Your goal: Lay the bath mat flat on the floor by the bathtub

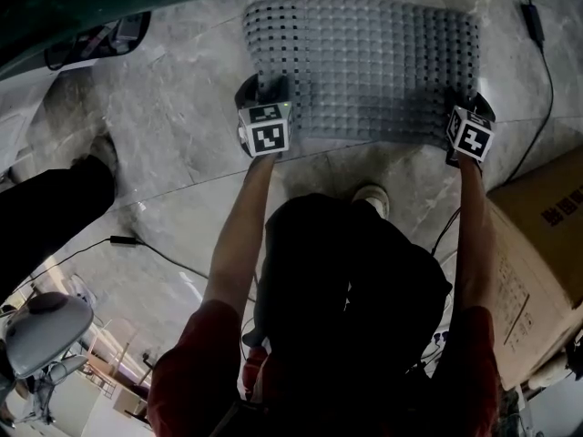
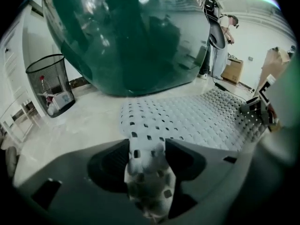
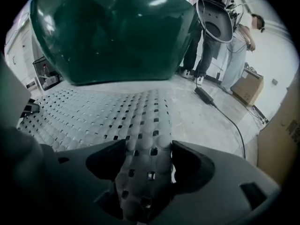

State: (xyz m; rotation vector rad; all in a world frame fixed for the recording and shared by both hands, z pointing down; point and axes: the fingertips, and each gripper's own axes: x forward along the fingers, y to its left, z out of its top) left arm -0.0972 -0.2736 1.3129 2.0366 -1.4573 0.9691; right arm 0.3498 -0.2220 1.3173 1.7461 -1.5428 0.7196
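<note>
bath mat [image 1: 364, 62]: grey rubbery plastic, matt, bumpy all over w/ little square holes | floor [image 1: 182, 135]: marble-look stone, smooth, slight sheen | bathtub [image 2: 126, 36]: dark green, super glossy, smooth | box [image 1: 537, 262]: plain brown cardboard, matt | bin [image 2: 47, 76]: black wire mesh, metal by the looks

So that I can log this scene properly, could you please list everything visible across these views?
bath mat: one, grey, perforated, spread on the floor beside the tub, near corners raised
bathtub: one, dark green, beyond the mat
floor: pale marbled stone
wastebasket: one, black mesh, left of the tub
cardboard boxes: at least two, brown, one right of the person, one near the bystanders
cable with adapter: one, black, on the floor right of the mat
bystanders: two, standing past the tub's end
shoe: one, white, near the mat's near edge
left gripper: dark, jaws apart, mat's near-left corner between them
right gripper: dark, jaws apart, mat's near-right corner between them
</note>
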